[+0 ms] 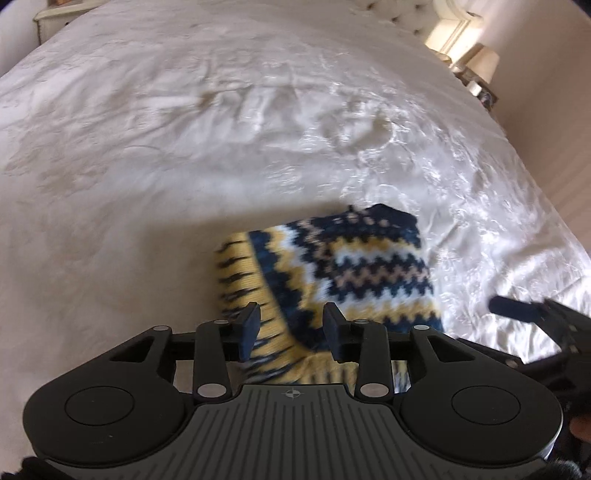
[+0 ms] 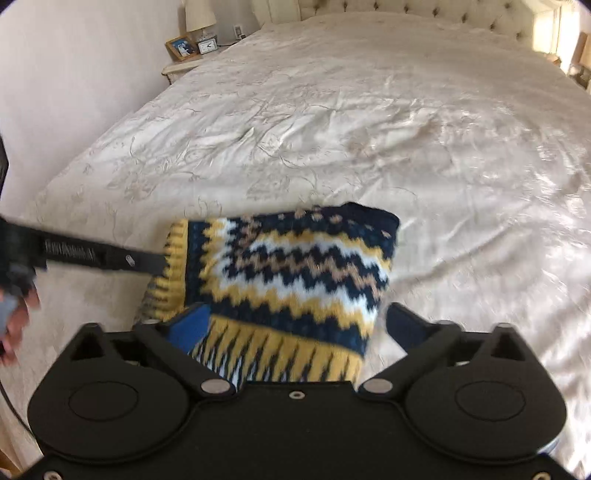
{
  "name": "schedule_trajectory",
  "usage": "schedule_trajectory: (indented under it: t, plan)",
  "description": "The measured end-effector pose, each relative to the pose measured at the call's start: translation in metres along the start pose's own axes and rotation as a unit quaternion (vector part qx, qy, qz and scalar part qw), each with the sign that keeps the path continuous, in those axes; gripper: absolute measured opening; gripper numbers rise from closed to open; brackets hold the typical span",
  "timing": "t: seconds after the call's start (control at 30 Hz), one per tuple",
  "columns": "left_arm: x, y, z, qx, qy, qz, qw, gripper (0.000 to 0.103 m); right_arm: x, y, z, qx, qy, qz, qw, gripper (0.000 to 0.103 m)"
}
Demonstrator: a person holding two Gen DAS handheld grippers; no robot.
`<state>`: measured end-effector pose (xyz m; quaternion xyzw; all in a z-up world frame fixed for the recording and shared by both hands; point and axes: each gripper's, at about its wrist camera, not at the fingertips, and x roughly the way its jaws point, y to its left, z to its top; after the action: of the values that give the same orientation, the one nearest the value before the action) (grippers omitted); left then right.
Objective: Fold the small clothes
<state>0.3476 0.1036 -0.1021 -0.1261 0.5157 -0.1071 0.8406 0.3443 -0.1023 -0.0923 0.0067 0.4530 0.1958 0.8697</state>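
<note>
A small knitted garment [image 1: 354, 266] with navy, yellow, white and tan zigzag bands lies folded on the cream bedspread [image 1: 184, 147]. My left gripper [image 1: 292, 328] hovers over its yellow ribbed edge, jaws apart and pads clear of the knit. One finger of the right gripper [image 1: 513, 309] shows at the right edge. In the right wrist view the same garment [image 2: 295, 273] lies between the widely spread fingers of my right gripper [image 2: 299, 326], which is open and pinches nothing. The left gripper's black finger [image 2: 103, 255] reaches the garment's left edge, with a person's hand [image 2: 16, 321] behind it.
The bedspread [image 2: 369, 129] stretches far ahead to a tufted headboard [image 2: 424, 9]. A nightstand [image 2: 184, 64] with a lamp, a photo frame and a clock stands at the far left by the wall. Another lamp [image 1: 480, 62] stands at the bed's right side.
</note>
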Motion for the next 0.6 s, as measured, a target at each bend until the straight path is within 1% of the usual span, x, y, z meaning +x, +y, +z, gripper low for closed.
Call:
schedule_trajectory:
  t: [0.07, 0.1, 0.13, 0.2, 0.23, 0.27, 0.33, 0.4, 0.43, 0.5, 0.57, 0.6]
  plan:
    - [0.012, -0.006, 0.001, -0.003, 0.006, 0.004, 1.0, 0.036, 0.012, -0.002, 0.011, -0.001, 0.0, 0.024, 1.0, 0.102]
    - [0.017, -0.007, 0.001, -0.005, 0.009, 0.009, 0.9999, 0.036, 0.016, -0.003, 0.015, -0.003, -0.006, 0.028, 1.0, 0.102]
    - [0.02, -0.007, 0.0, -0.007, 0.012, 0.014, 0.9998, 0.036, 0.02, -0.003, 0.02, -0.008, -0.013, 0.026, 1.0, 0.102]
    - [0.024, -0.004, -0.002, -0.014, 0.016, 0.022, 0.9995, 0.036, 0.033, -0.005, 0.029, -0.006, -0.014, 0.023, 1.0, 0.102]
    - [0.024, -0.001, -0.004, -0.02, 0.018, 0.023, 0.9994, 0.036, 0.04, -0.009, 0.034, 0.006, -0.01, 0.034, 0.999, 0.095]
    - [0.023, 0.002, -0.005, -0.023, 0.019, 0.023, 0.9993, 0.036, 0.049, -0.014, 0.038, 0.026, -0.001, 0.055, 0.998, 0.082]
    - [0.02, 0.005, -0.007, -0.023, 0.021, 0.027, 0.9991, 0.036, 0.076, -0.02, 0.043, 0.057, 0.036, 0.082, 0.994, 0.068]
    - [0.017, 0.006, -0.007, -0.018, 0.021, 0.031, 0.9991, 0.036, 0.107, -0.02, 0.038, 0.076, 0.086, 0.09, 0.989, 0.068]
    - [0.016, 0.005, -0.007, -0.016, 0.023, 0.031, 0.9991, 0.036, 0.119, -0.019, 0.033, 0.081, 0.101, 0.095, 0.987, 0.069]
    - [0.014, 0.002, -0.005, -0.003, 0.026, 0.036, 0.999, 0.036, 0.126, -0.015, 0.03, 0.074, 0.099, 0.1, 0.987, 0.07]
    - [0.011, -0.003, -0.003, 0.009, 0.019, 0.038, 0.9991, 0.036, 0.118, -0.015, 0.036, 0.078, 0.091, 0.12, 0.986, 0.071]
    - [0.011, -0.005, -0.003, 0.013, 0.018, 0.034, 0.9992, 0.036, 0.111, -0.017, 0.039, 0.082, 0.079, 0.127, 0.985, 0.071]
